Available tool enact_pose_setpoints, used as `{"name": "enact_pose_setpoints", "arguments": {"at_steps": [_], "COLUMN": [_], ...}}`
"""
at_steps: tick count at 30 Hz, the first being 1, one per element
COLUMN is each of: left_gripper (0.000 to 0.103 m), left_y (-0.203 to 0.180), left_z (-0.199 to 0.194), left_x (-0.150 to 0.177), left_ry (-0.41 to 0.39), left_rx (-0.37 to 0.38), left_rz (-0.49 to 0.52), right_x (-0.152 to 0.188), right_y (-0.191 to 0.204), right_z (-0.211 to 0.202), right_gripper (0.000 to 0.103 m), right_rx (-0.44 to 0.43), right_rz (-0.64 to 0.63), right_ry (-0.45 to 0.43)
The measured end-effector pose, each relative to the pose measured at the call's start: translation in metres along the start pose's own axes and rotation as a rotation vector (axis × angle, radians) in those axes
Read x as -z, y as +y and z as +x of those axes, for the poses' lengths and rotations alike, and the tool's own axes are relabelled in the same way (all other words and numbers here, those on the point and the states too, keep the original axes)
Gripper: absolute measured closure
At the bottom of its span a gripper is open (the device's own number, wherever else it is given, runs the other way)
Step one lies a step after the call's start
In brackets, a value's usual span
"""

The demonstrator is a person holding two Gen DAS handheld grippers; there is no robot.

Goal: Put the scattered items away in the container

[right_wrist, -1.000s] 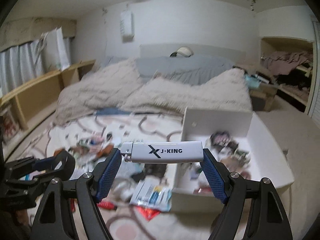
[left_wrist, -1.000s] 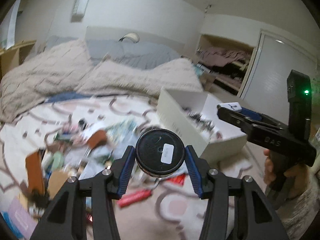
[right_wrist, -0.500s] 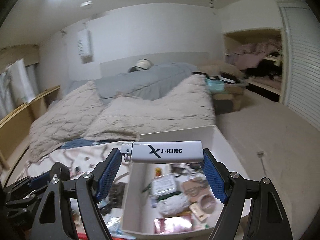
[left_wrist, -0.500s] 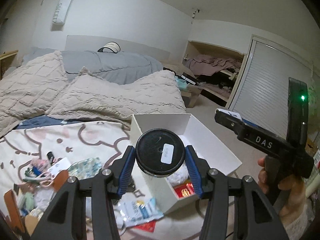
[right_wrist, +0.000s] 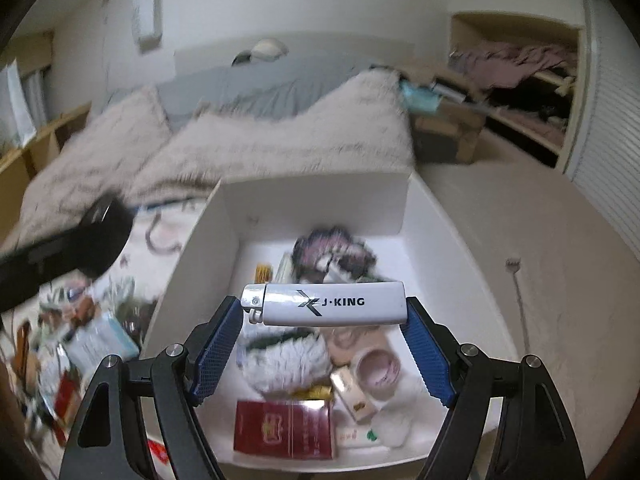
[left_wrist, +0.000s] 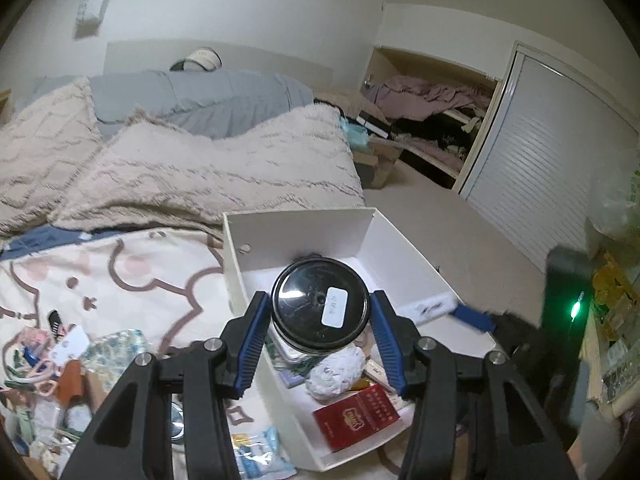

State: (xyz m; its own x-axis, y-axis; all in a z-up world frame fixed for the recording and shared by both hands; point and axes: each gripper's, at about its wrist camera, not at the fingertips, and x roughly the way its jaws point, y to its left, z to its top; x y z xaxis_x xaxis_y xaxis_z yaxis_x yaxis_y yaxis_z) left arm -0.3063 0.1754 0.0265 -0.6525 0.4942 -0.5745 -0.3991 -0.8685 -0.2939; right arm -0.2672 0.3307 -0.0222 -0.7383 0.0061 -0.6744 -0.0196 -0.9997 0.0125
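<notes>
My left gripper [left_wrist: 320,322] is shut on a black-lidded round jar [left_wrist: 320,304] and holds it above the near left part of the white box [left_wrist: 300,228]. My right gripper [right_wrist: 324,326] is shut on a white J-KING lighter [right_wrist: 324,303], held crosswise above the middle of the same box [right_wrist: 316,196]. The box holds a red packet [right_wrist: 284,430], a white pompom [right_wrist: 286,360], a tape roll [right_wrist: 378,368] and other small items. The lighter and right gripper show blurred at the right of the left wrist view [left_wrist: 452,310].
Scattered small items [left_wrist: 48,360] lie on the patterned blanket left of the box, with a blue-white packet [left_wrist: 260,456] near its front corner. Beige and grey bedding [left_wrist: 192,168] lies behind. A closet and shutter door [left_wrist: 540,184] stand at right.
Both grippers have moved right and down over the box with their loads still held. The box now fills the middle of both views. The right gripper has dropped lower in the left wrist view.
</notes>
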Motion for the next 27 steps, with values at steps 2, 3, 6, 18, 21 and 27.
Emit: {"name": "enact_pose_setpoints", "arguments": {"at_steps": [2, 3, 6, 18, 21, 27], "left_gripper": [0.052, 0.052, 0.052, 0.052, 0.052, 0.052], "left_y": [-0.004, -0.006, -0.011, -0.026, -0.031, -0.039], "left_z": [0.007, 0.011, 0.019, 0.055, 0.066, 0.085], "left_x": [-0.001, -0.002, -0.004, -0.007, -0.007, -0.006], "left_ry": [0.017, 0.025, 0.046, 0.142, 0.172, 0.219], "left_rx": [0.001, 0.000, -0.004, -0.022, -0.019, -0.032], "left_rz": [0.000, 0.002, 0.005, 0.012, 0.018, 0.049], "right_x": [0.006, 0.008, 0.014, 0.028, 0.028, 0.029], "right_y": [0.001, 0.001, 0.002, -0.009, -0.009, -0.017], "right_z": [0.004, 0.004, 0.005, 0.010, 0.008, -0.001], "right_gripper": [0.023, 0.023, 0.023, 0.022, 0.008, 0.006], "right_rx": [-0.016, -0.017, -0.009, -0.005, 0.009, 0.015], "right_rz": [-0.007, -0.015, -0.027, -0.005, -0.016, -0.020], "right_ry": [0.022, 0.029, 0.044, 0.099, 0.098, 0.076]}}
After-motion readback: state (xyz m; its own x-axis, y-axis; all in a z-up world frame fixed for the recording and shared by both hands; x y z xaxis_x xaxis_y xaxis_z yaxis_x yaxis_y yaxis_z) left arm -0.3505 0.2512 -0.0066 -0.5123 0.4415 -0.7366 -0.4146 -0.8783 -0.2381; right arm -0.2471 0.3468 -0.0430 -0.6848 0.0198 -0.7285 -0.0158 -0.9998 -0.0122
